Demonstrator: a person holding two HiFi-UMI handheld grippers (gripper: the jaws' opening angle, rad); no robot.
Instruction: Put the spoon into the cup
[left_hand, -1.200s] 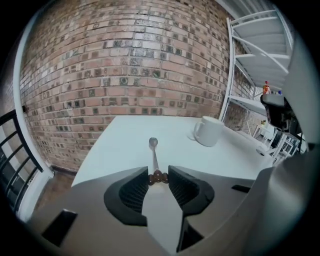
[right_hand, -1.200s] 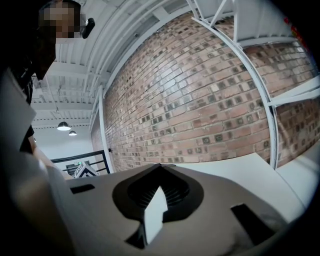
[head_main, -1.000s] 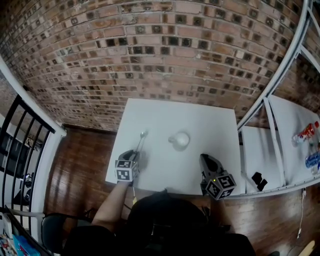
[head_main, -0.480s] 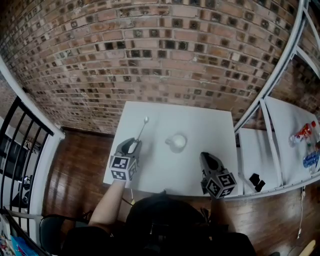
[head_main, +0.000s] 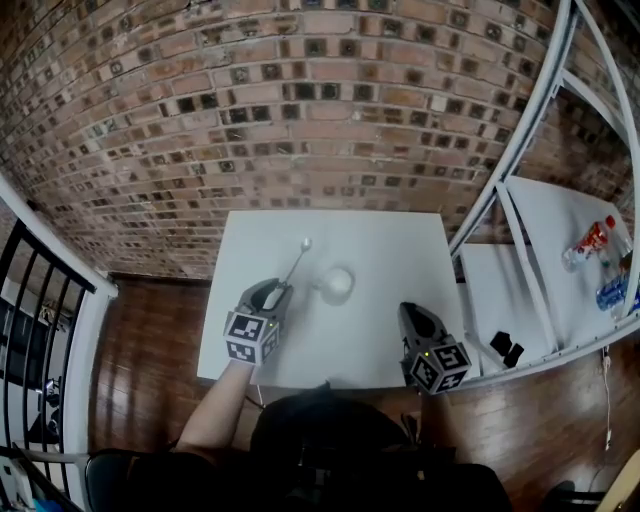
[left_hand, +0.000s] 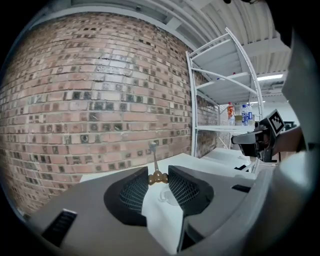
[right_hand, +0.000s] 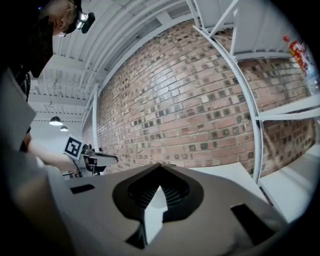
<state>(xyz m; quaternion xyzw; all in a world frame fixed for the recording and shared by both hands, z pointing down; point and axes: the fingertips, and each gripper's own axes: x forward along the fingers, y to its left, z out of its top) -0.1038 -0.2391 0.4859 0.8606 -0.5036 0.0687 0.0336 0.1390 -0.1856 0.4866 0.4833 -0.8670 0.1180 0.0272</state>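
**Spoon pinched by its handle end, cup standing alone on the tabletop**

The left gripper (head_main: 279, 291) holds the spoon (head_main: 297, 263) by the very end of its handle. In the left gripper view its fingers (left_hand: 133, 193) press from both sides on the small brownish knob at the handle's end. The thin stem slants up and away from them to the spoon's bowl, which shows against the brick wall (head_main: 300, 100). From the head view the spoon points away from the person toward the wall. Its bowl lies just left of and beyond the cup (head_main: 337, 283).

The cup is white and stands upright near the middle of the white tabletop (head_main: 400, 250), touching neither gripper. In the left gripper view it appears faintly low in the gap between the fingers, beyond them and below the spoon.

The right gripper (head_main: 409, 312) hovers over the near right part of the tabletop, well apart from the cup. Its own view shows its fingers (right_hand: 176, 192) pressed together at the tips with nothing between them.

To the right of the tabletop stands a white metal rack (head_main: 520, 180). Bottles (head_main: 588, 240) lie on one of its shelves and small black items (head_main: 503, 350) on a lower one. A wooden floor (head_main: 150, 330) and a black railing (head_main: 40, 300) lie to the left.
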